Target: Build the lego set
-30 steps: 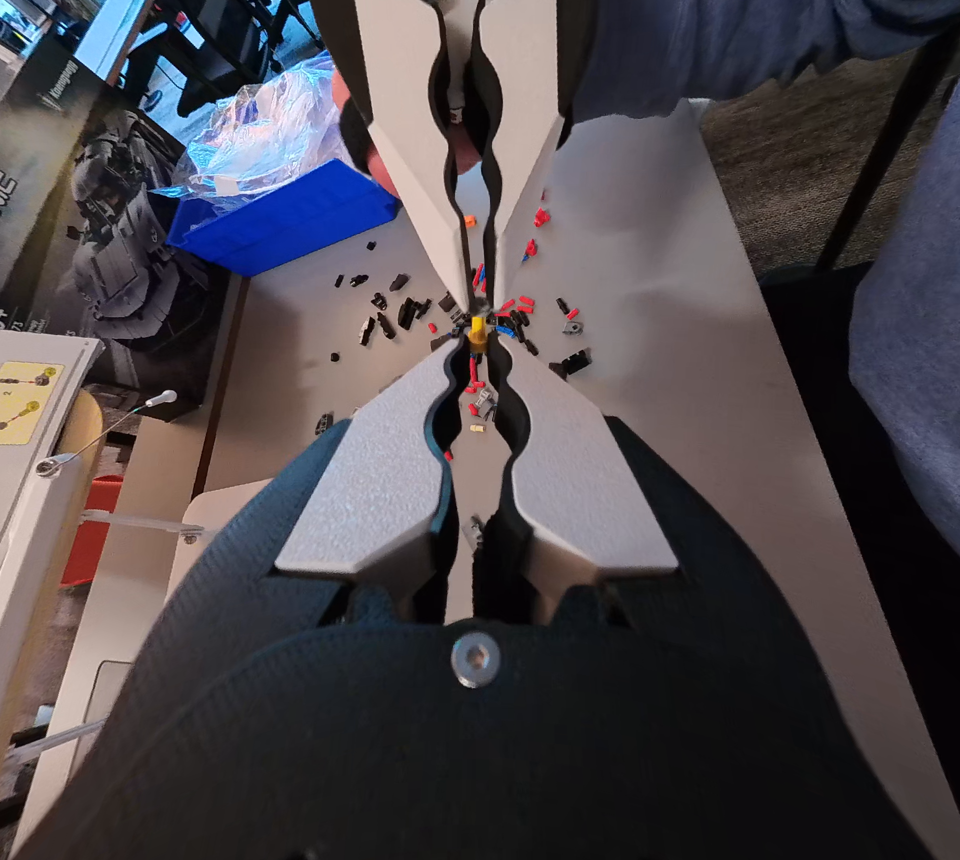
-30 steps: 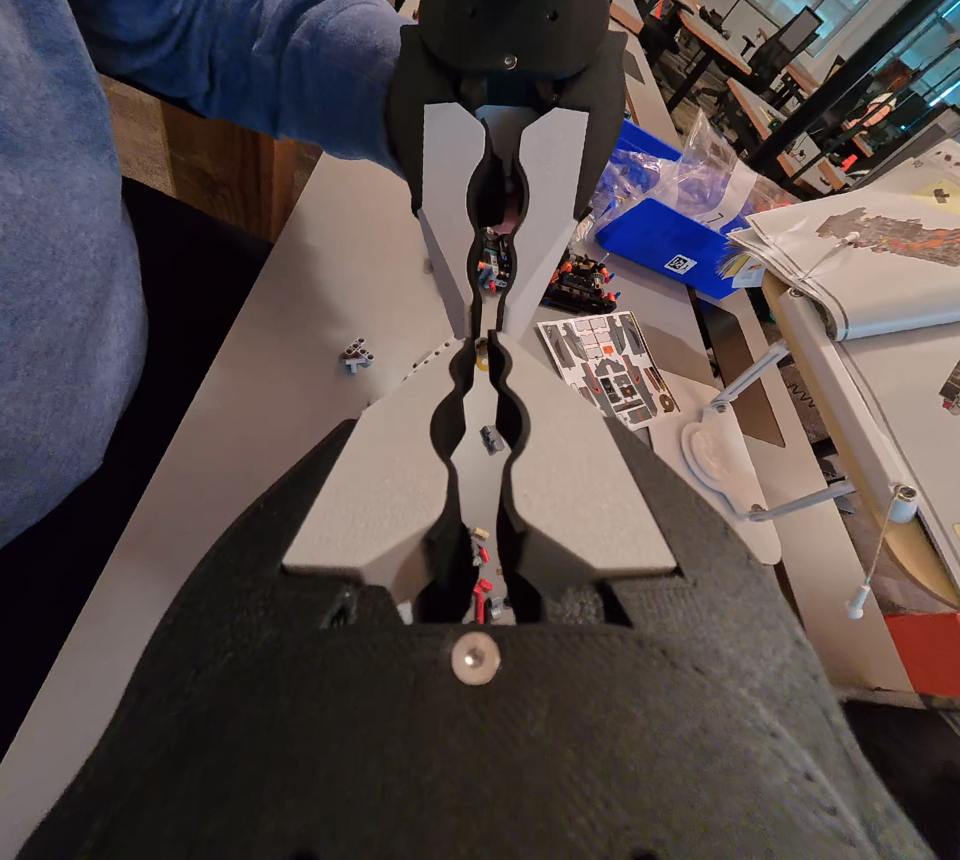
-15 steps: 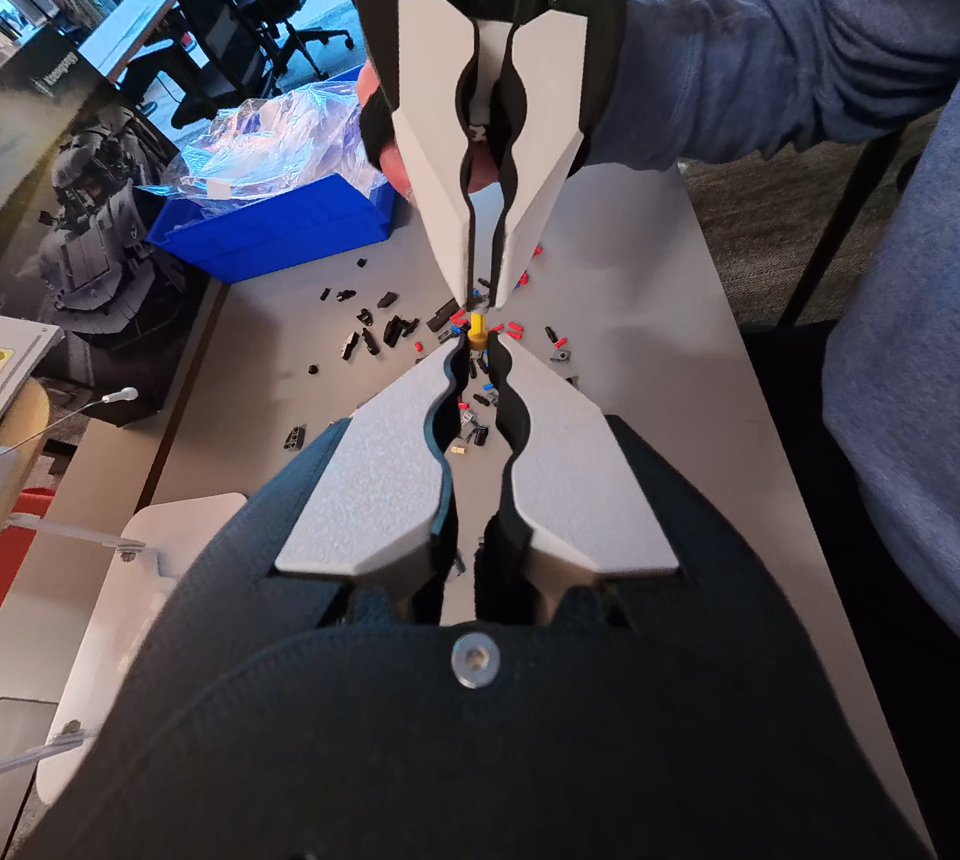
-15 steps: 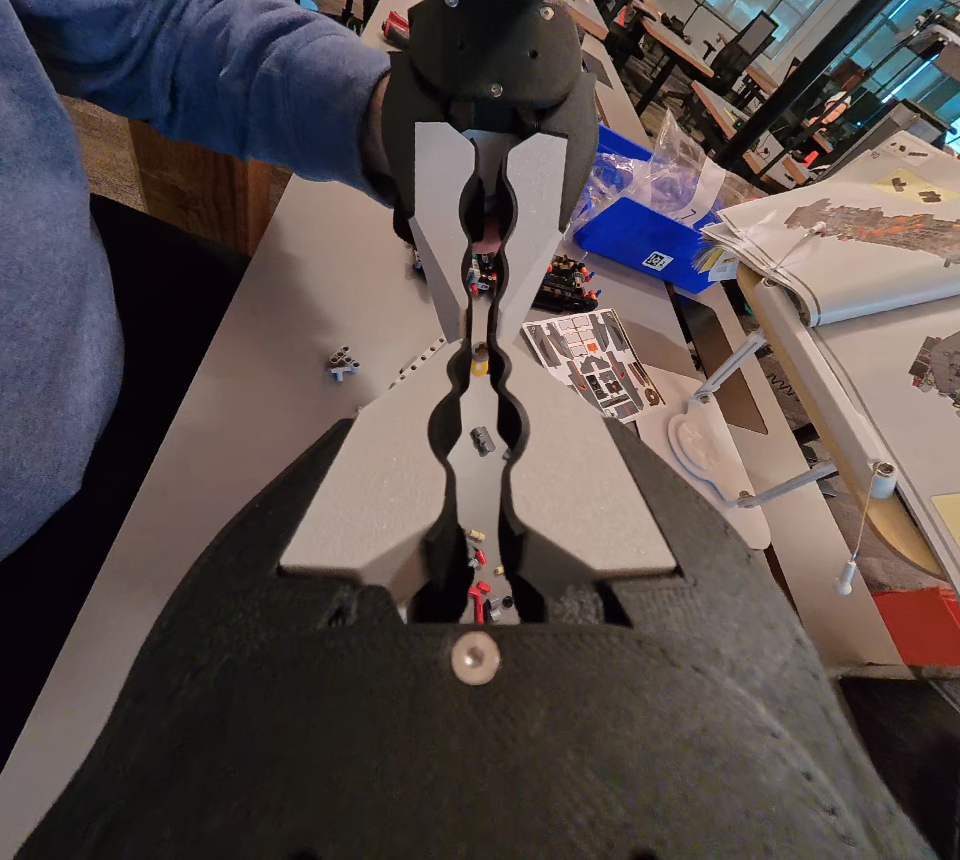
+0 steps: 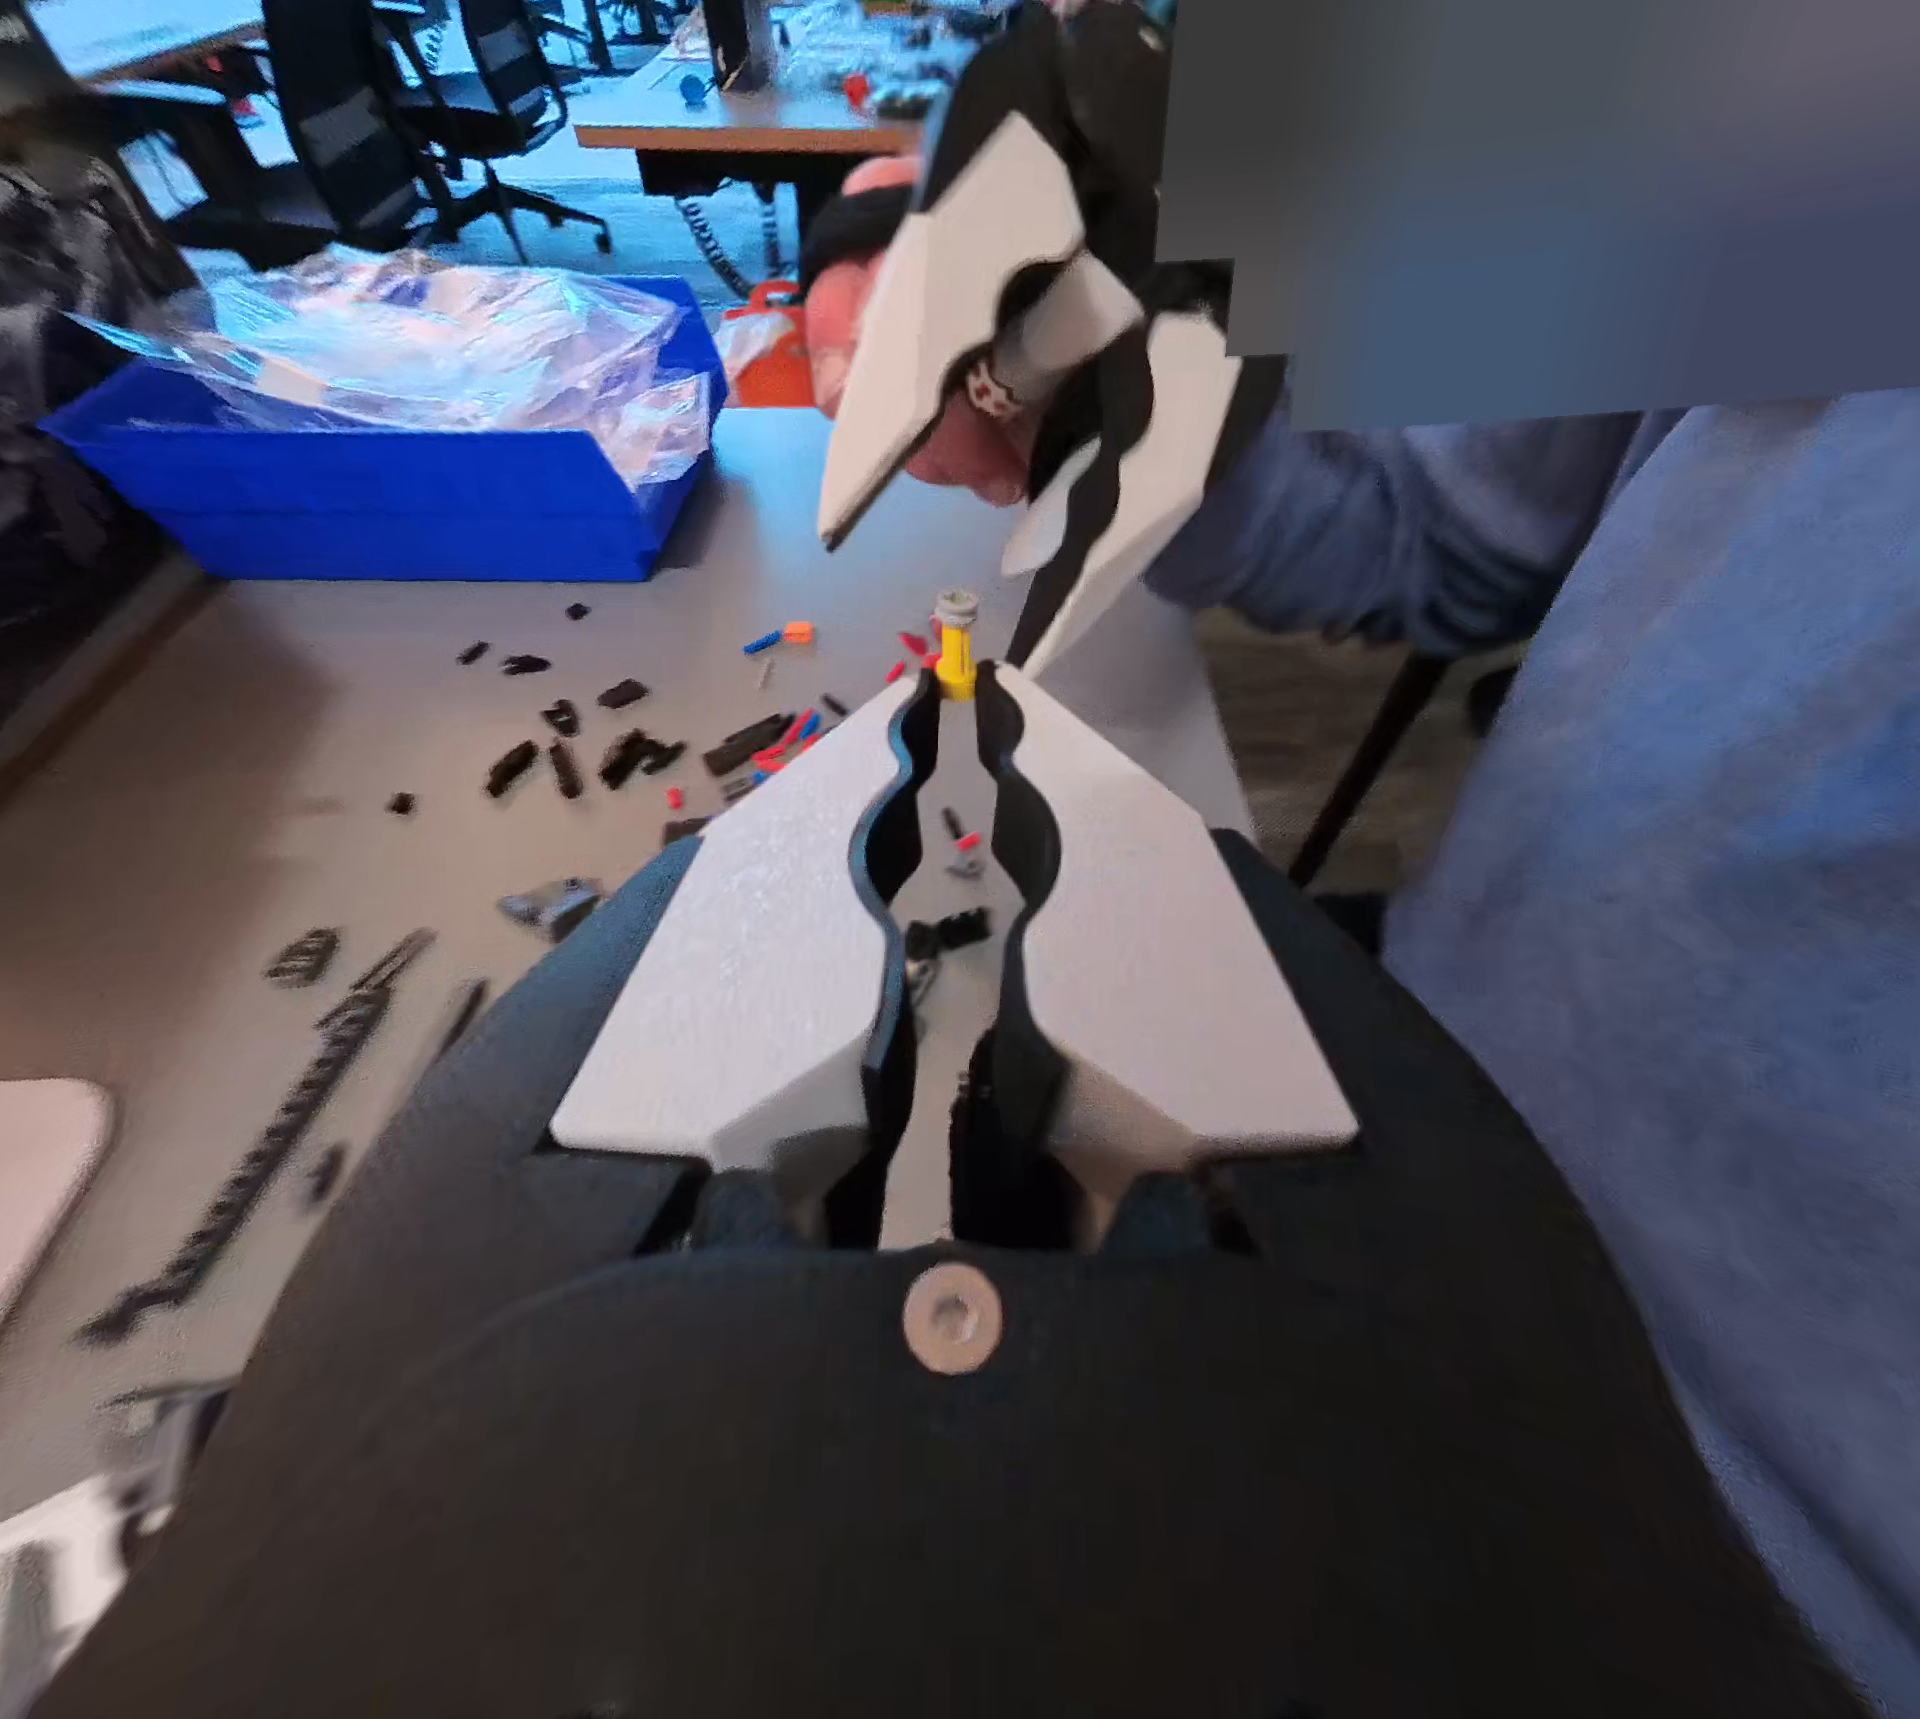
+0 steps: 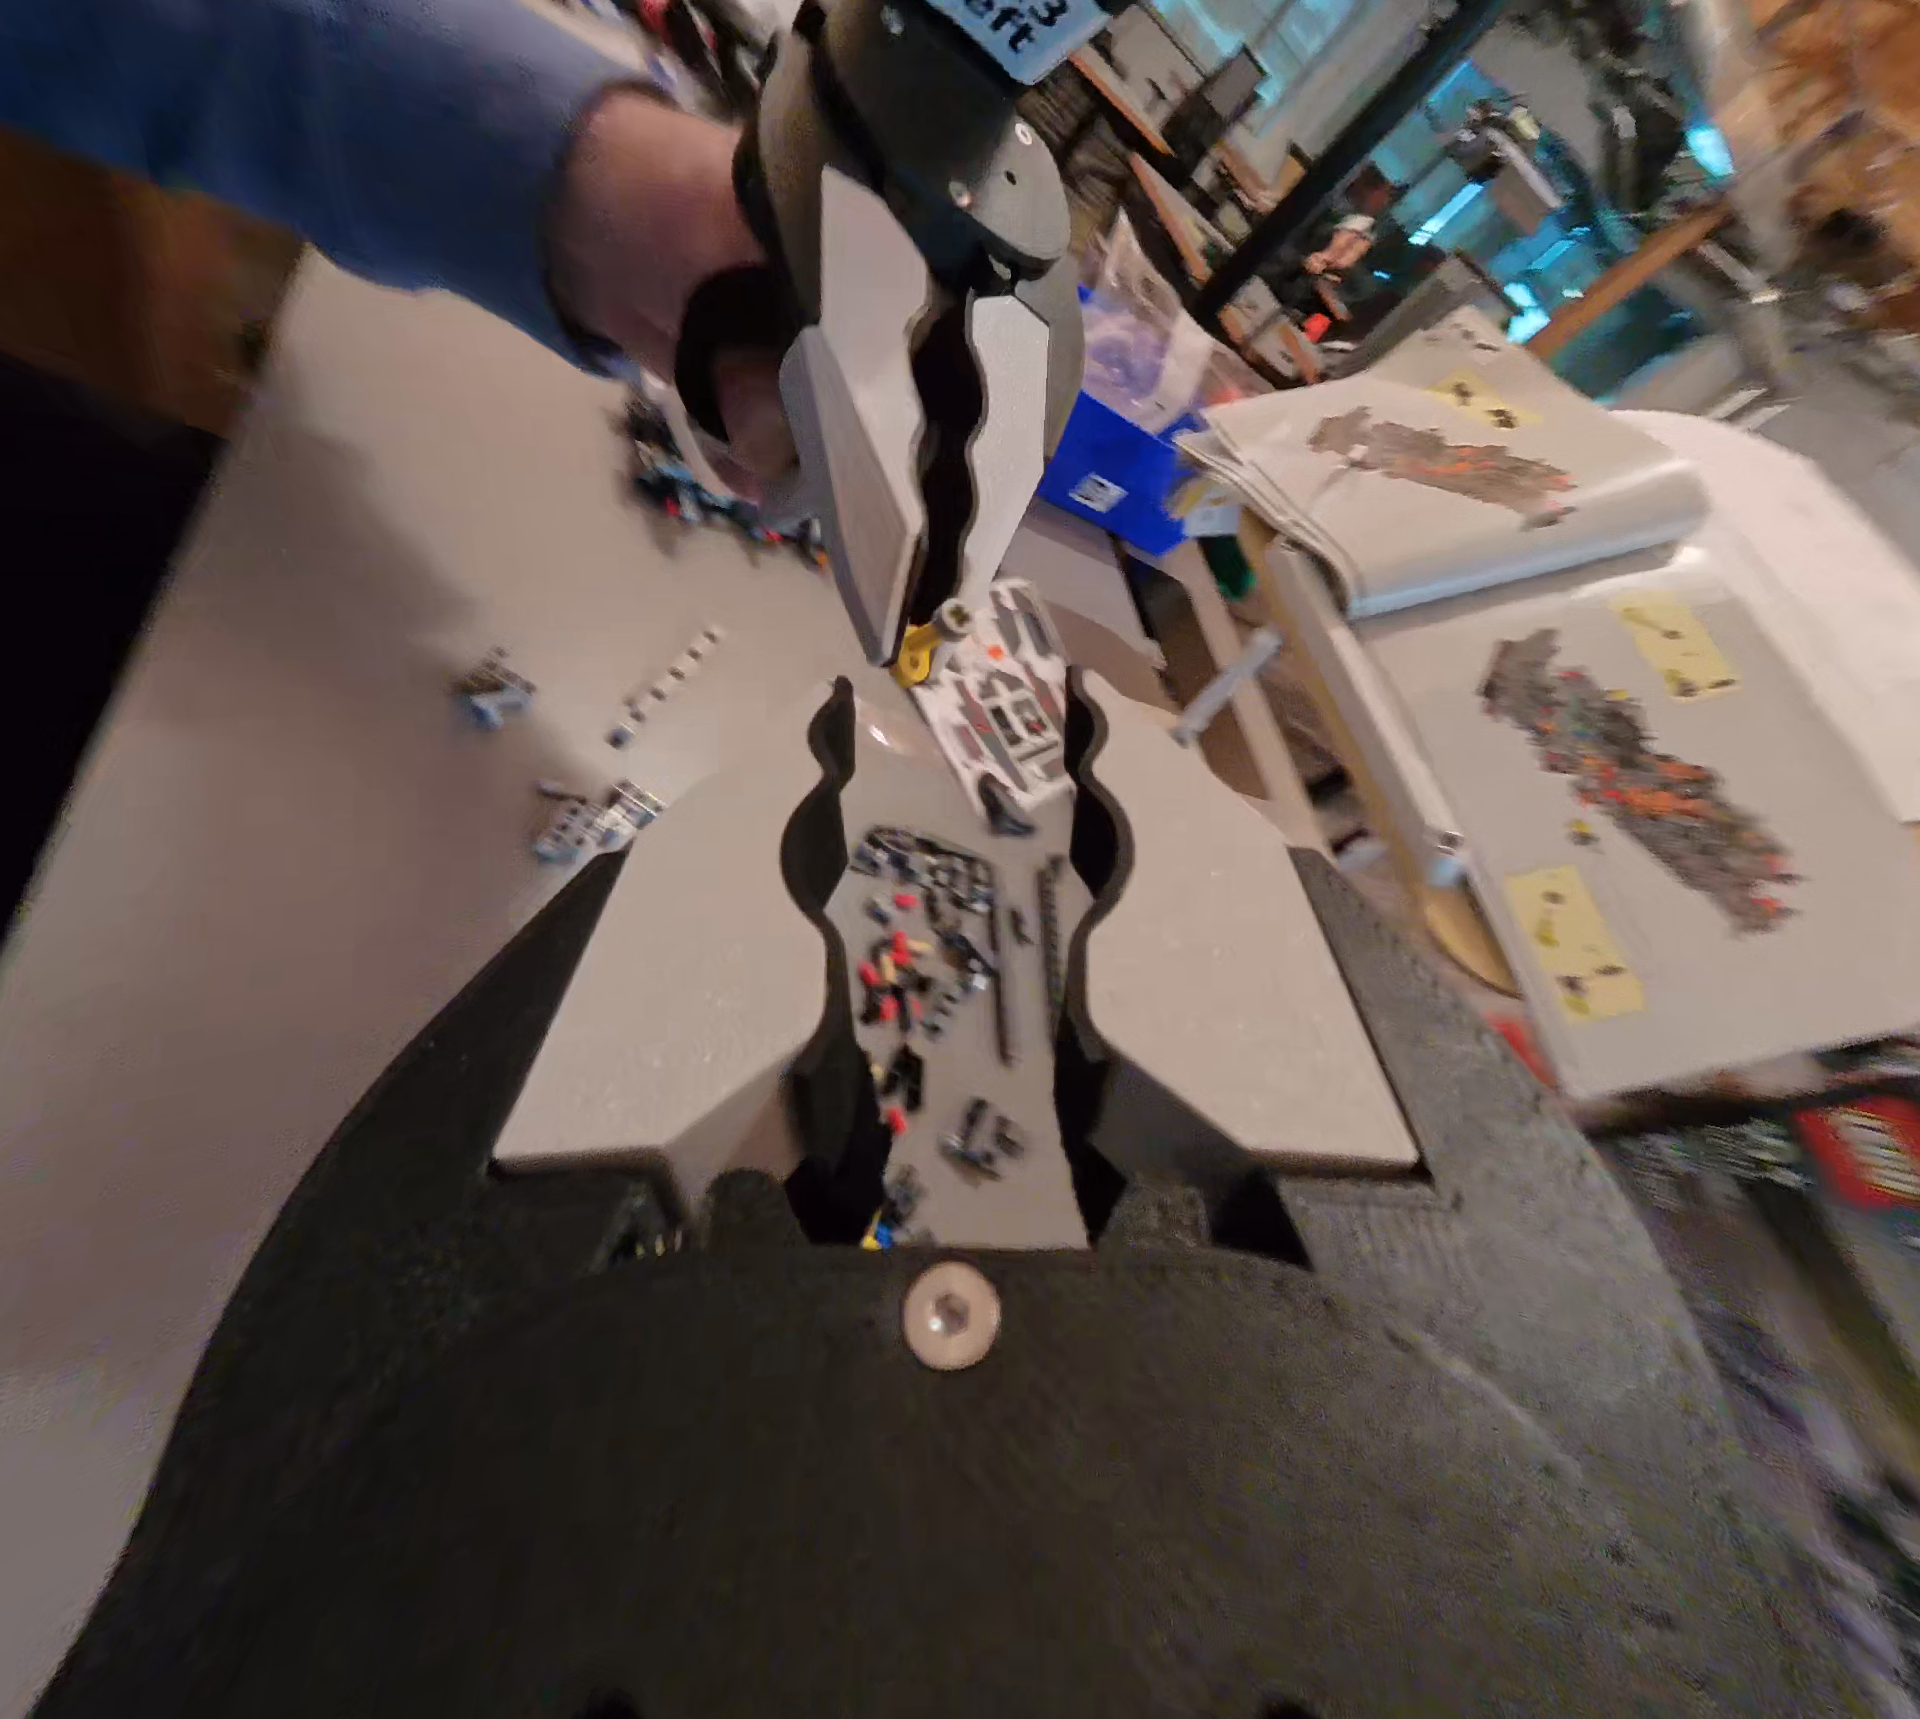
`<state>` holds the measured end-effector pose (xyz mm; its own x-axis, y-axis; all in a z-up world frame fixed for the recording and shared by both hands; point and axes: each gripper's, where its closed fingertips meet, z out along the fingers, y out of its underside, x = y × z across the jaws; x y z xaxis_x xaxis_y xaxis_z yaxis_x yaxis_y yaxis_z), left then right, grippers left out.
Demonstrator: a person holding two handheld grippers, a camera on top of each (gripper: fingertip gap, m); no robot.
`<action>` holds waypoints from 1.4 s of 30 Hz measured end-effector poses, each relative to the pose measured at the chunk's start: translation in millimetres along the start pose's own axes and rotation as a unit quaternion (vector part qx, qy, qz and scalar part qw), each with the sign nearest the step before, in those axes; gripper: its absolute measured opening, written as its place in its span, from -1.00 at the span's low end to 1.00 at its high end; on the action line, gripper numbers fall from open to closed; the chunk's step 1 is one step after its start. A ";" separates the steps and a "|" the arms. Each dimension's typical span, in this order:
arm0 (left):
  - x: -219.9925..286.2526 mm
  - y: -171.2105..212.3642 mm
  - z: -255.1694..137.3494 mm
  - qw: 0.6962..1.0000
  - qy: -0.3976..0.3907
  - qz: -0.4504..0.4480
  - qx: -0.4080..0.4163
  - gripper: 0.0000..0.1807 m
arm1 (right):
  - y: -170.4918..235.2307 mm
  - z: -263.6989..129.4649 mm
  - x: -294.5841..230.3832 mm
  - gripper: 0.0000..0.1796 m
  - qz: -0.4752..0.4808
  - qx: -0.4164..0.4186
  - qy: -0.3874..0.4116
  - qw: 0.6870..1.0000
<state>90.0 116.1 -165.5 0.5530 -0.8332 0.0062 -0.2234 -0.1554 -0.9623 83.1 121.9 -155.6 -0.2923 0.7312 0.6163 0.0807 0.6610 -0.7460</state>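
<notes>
Pinching a small yellow lego piece (image 5: 955, 664) between its fingertips, the left gripper (image 5: 956, 682) was held above the grey counter (image 5: 312, 786), its two pale fingers drawn close with the piece standing up out of the tips, a grey stud on its top. In the right wrist view the same gripper (image 6: 920, 646) pointed steeply down and slightly toward the camera, the person's hand (image 6: 665, 267) wrapped around its black handle, and a blue sleeve (image 6: 260, 28) reached in from the upper left. The yellow piece (image 6: 916, 661) hung at its tips, just above a sticker sheet (image 6: 1013, 713) lying flat on the counter. The right gripper (image 6: 951, 693) was spread wide, nothing between its fingers, and its tips stood near the yellow piece without touching it. From the left wrist view this gripper (image 5: 925, 557) appeared tilted, fingers angled down and to the left, parted and empty, held above and slightly beyond the yellow piece, with a blue-sleeved forearm (image 5: 1351, 516) behind it. Loose black, red and blue lego parts (image 5: 613, 744) lay scattered on the counter to the left of the left gripper, and a blue bin (image 5: 395, 485) holding clear plastic bags (image 5: 436, 339) sat at the far left edge. An open instruction booklet (image 6: 1455, 464) rested on a stand at the right of the right wrist view.
</notes>
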 end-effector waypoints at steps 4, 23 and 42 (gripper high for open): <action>-0.8 -7.3 6.9 0.994 0.033 -0.097 0.038 -0.94 | 0.3 4.2 -2.1 -0.55 -0.088 -0.044 0.060 0.993; -4.1 -11.0 16.5 0.982 0.053 -0.173 0.055 -0.94 | 4.8 1.5 8.0 -0.78 -0.107 -0.069 0.098 0.987; -5.0 -15.2 12.9 0.979 0.051 -0.185 0.069 -0.94 | 0.0 3.7 10.0 -0.81 -0.138 -0.079 0.096 0.982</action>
<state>101.0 129.5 -154.4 0.4909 -0.7833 0.3813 0.0913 -0.3890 -0.9167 76.7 128.5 -150.4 -0.1392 0.5283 0.8375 0.1759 0.8455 -0.5041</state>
